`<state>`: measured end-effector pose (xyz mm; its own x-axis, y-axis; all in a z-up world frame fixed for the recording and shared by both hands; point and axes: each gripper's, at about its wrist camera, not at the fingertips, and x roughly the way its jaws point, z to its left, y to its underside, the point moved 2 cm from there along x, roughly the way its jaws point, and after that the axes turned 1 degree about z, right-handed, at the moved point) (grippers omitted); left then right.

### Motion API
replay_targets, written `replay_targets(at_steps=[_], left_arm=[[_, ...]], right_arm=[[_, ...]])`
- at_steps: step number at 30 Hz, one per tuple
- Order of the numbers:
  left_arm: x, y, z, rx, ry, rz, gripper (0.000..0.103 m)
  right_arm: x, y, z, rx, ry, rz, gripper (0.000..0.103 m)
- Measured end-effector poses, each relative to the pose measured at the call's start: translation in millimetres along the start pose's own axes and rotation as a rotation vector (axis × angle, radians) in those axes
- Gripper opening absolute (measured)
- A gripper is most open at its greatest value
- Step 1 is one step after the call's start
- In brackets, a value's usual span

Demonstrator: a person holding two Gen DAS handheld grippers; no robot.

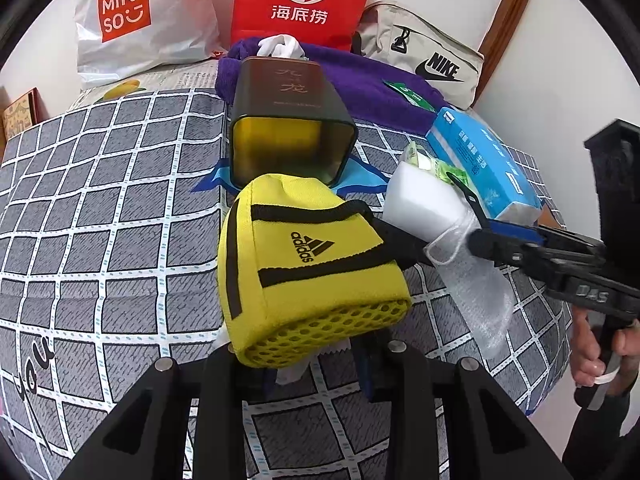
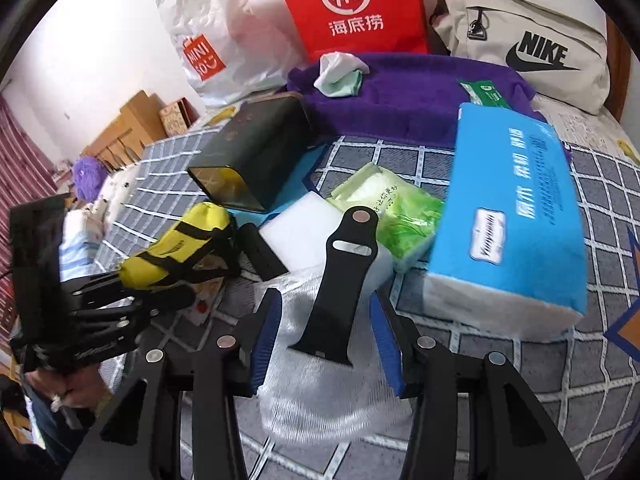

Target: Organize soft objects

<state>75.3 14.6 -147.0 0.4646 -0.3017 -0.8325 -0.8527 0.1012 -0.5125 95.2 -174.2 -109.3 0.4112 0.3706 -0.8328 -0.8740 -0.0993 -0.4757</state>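
Two hand-held grippers work over a checked bed (image 1: 100,200). The left hand-held gripper (image 1: 308,356) is clamped on a yellow sports pouch (image 1: 312,264), lifted clear of the bed and just in front of a dark tin (image 1: 288,120) lying on its side with its open mouth facing the pouch. The right hand-held gripper (image 2: 326,332) has its blue pads apart, one on each side of a black strap (image 2: 344,280) that lies on a sheet of bubble wrap (image 2: 320,392); neither pad presses on the strap.

What could go wrong, as I judge it: the pouch looks held near one end only, so it may sag or slip as it is carried, and its loose black strap end could snag the tin's rim. To the right, the jaws could close on the bubble wrap along with the strap and drag the sheet, or nudge the white foam block (image 2: 300,236) just beyond the fingertips.

Counted, left to right from the right-hand view:

- one white shopping bag (image 2: 216,40)
- one tin
- one pouch
- one red paper bag (image 2: 352,8)
- one purple towel (image 2: 400,92)
- one foam block
- one green tissue pack (image 2: 400,212)
- one blue tissue pack (image 2: 512,208)
- one beige sports bag (image 2: 520,40)
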Motion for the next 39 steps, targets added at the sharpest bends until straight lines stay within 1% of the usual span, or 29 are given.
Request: replay_targets(at_steps=[2, 3, 4, 6, 7, 11, 14, 17, 19, 22, 26, 27, 32, 34, 37, 39], left_arm=[[-2.7, 1.1, -0.4, 0.005, 0.003, -0.007, 0.029], [-4.5, 1.6, -0.2, 0.006, 0.007, -0.01, 0.029], [-6.5, 2.2, 0.3, 0.006, 0.013, -0.015, 0.029], [-10.2, 2.4, 0.0, 0.007, 0.021, -0.025, 0.026], [-12.2, 2.0, -0.6, 0.006, 0.024, -0.031, 0.025], [-21.6, -0.1, -3.1, 0.002, 0.058, -0.055, 0.025], [-24.8, -1.4, -4.5, 0.0, 0.062, -0.059, 0.025], [-22.2, -0.5, -4.8, -0.002, 0.051, -0.045, 0.025], [-19.5, 1.2, -4.4, -0.006, 0.052, -0.036, 0.025], [-15.7, 4.8, -4.9, -0.009, 0.048, -0.018, 0.025], [-12.9, 7.3, -8.2, -0.004, 0.045, -0.012, 0.025], [-12.6, 7.3, -9.0, -0.003, 0.047, -0.012, 0.025], [-11.9, 6.3, -10.6, -0.001, 0.046, -0.011, 0.025], [-11.0, 6.1, -10.3, 0.001, 0.043, -0.008, 0.025], [-9.8, 6.6, -10.3, -0.001, 0.042, -0.003, 0.025], [-9.0, 6.5, -10.1, 0.001, 0.04, -0.001, 0.025]], right_arm=[[5.1, -0.3, 2.8, -0.021, 0.025, 0.003, 0.03], [4.7, 0.2, 4.4, -0.039, 0.046, -0.002, 0.028], [2.4, 0.9, 4.6, -0.051, 0.049, -0.01, 0.027], [-4.7, 2.8, 2.5, -0.051, 0.034, -0.023, 0.022], [-8.7, 3.8, 0.8, -0.048, 0.029, -0.028, 0.022], [-19.7, 7.7, -4.1, -0.047, 0.036, -0.036, 0.022], [-25.6, 12.6, -7.2, -0.047, 0.044, -0.037, 0.022], [-21.5, 20.7, -10.4, -0.067, 0.048, 0.007, 0.023], [-17.3, 26.3, -14.2, -0.072, 0.094, 0.034, 0.023], [-18.4, 33.7, -18.3, -0.078, 0.127, 0.049, 0.026], [-24.6, 36.3, -19.7, -0.098, 0.15, 0.025, 0.037], [-23.1, 35.8, -19.9, -0.103, 0.155, 0.025, 0.038], [-8.3, 29.3, -20.5, -0.094, 0.137, 0.038, 0.038], [-1.0, 25.8, -21.7, -0.075, 0.145, 0.032, 0.038], [2.5, 20.2, -21.0, -0.053, 0.149, -0.008, 0.038], [4.3, 19.1, -19.1, -0.052, 0.165, -0.014, 0.028]])
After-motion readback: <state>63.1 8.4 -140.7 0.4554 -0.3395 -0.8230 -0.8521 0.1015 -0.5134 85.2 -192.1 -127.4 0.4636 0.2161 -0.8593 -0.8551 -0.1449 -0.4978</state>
